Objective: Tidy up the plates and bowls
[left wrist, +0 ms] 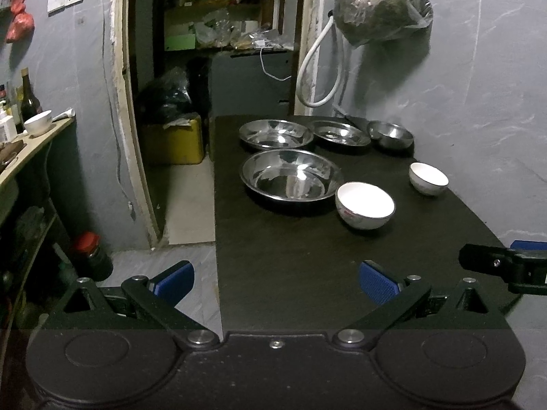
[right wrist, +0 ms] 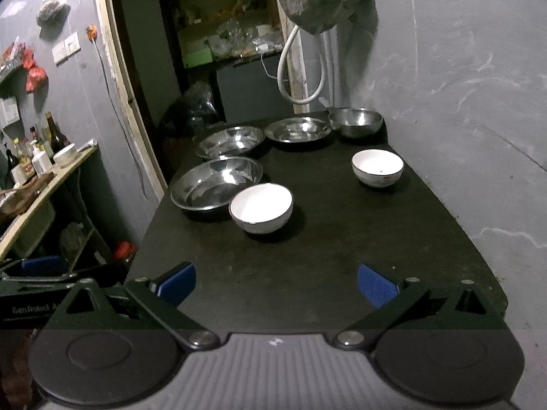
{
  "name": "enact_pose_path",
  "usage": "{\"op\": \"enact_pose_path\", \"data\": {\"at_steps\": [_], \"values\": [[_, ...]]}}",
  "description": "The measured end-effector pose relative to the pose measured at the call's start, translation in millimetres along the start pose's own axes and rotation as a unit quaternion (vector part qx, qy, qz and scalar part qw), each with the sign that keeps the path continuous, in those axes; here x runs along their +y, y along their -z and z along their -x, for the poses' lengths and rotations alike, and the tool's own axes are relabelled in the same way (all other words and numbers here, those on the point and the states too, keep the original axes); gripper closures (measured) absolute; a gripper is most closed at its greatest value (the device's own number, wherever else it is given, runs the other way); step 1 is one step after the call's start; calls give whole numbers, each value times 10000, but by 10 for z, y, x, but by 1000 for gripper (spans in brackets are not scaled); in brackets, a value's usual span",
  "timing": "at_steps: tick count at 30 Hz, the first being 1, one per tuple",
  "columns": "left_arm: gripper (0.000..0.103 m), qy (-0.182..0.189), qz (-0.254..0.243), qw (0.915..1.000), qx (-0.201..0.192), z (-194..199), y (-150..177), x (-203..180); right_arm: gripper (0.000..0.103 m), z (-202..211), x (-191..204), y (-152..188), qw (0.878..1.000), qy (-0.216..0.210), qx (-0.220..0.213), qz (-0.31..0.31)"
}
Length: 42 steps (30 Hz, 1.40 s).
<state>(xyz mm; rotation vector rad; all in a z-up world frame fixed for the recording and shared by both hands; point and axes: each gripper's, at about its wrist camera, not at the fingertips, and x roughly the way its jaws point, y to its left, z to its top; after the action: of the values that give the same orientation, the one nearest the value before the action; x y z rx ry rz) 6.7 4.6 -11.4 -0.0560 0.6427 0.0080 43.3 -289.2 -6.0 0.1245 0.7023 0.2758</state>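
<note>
On a black table [left wrist: 290, 273] [right wrist: 324, 246] stand three steel plates: a large near one [left wrist: 290, 174] [right wrist: 215, 182], one behind it [left wrist: 276, 133] [right wrist: 230, 141] and one further right [left wrist: 342, 133] [right wrist: 298, 129]. A steel bowl [left wrist: 390, 134] [right wrist: 355, 121] sits at the far right. A white bowl [left wrist: 364, 210] [right wrist: 261, 207] stands next to the near plate; a second white bowl [left wrist: 428, 178] [right wrist: 377, 167] stands further right. My left gripper [left wrist: 275, 282] is open and empty over the table's near left edge. My right gripper [right wrist: 276, 283] is open and empty above the near table.
A grey wall runs along the table's right side, with a hanging plastic bag [left wrist: 379, 3] and a white hose [left wrist: 318, 68]. A doorway with cluttered shelves is behind. A side counter [left wrist: 30, 143] at left holds bottles and a white bowl [left wrist: 38, 122]. A yellow bin [left wrist: 174, 140] stands on the floor.
</note>
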Motion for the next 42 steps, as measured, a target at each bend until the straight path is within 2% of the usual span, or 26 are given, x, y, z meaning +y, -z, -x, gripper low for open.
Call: {"op": "enact_pose_path", "data": {"at_steps": [4, 24, 33, 36, 42], "values": [[1, -57, 54, 9997, 226, -106, -19, 24, 0, -98, 4, -11, 9998, 19, 210, 37], [1, -358, 115, 9955, 872, -716, -201, -163, 0, -629, -275, -236, 9980, -158, 599, 128], [1, -727, 329, 9906, 1108, -1020, -560, -216, 0, -1016, -389, -800, 9954, -429, 840, 155], [1, -917, 452, 9875, 1202, -1050, -736, -194, 0, -1132, -389, -1036, 9929, -456, 1086, 155], [1, -1267, 621, 9818, 1272, -1099, -1082, -151, 0, -1287, -352, -1406, 9903, -692, 1169, 306]]}}
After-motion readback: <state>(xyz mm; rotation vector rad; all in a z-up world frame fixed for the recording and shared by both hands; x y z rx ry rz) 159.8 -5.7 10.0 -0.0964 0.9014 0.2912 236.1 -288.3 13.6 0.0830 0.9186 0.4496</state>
